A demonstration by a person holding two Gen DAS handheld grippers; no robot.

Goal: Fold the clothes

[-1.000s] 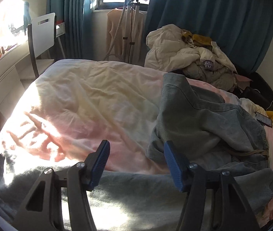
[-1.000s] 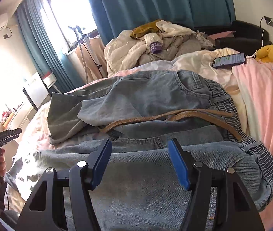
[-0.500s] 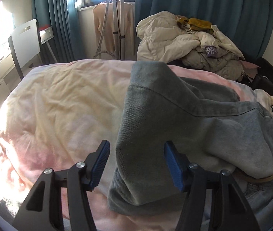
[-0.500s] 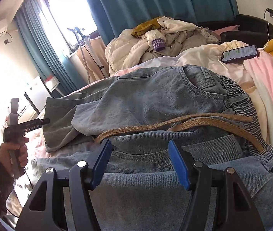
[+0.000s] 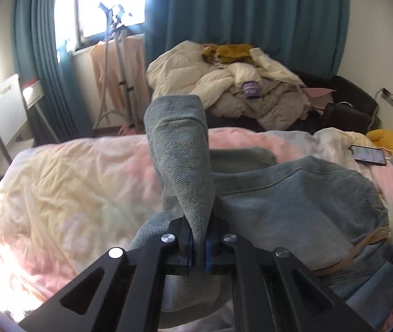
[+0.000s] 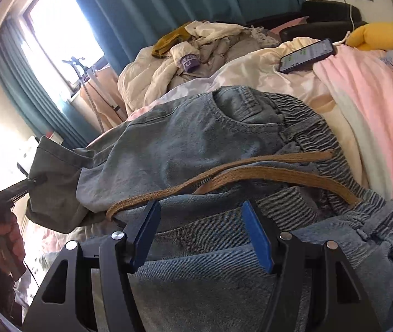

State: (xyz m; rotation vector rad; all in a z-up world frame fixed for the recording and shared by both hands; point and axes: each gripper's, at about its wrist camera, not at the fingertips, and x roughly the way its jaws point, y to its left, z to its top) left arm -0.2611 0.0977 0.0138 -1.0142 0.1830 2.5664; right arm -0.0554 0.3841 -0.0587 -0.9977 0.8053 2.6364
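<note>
Left wrist view: the left claw (image 5: 198, 249) has just been closing and now pinches a fold of the jeans' trouser leg (image 5: 181, 166) between its blue pads. The leg rises from the pinch as a twisted grey-blue column, up and away toward the far side of the bed (image 5: 66, 193). The rest of the jeans (image 5: 301, 210) lies to the right of the claw, its long axis running rightward toward the waistband — so any fold would, by the look of it, carry this leg to the right, over the body of the garment. A phone (image 5: 368, 155) lies face up at the far right, its screen too small to read. On the heap of pale bedding (image 5: 238, 91) beyond the bed sits a purple band with white letters, illegible here.

Right wrist view: the right claw (image 6: 200, 238) stands half open with nothing between its pads, hovering just above the near denim layer. The elastic waistband (image 6: 310, 132) lies far and right of it, and a tan drawstring (image 6: 224, 177) crosses just beyond its tips. At the far left the left claw is seen gripping the leg end (the nearer hand to that end). The purple band (image 6: 188, 61) shows letters that may be "AND" — not certain.
</note>
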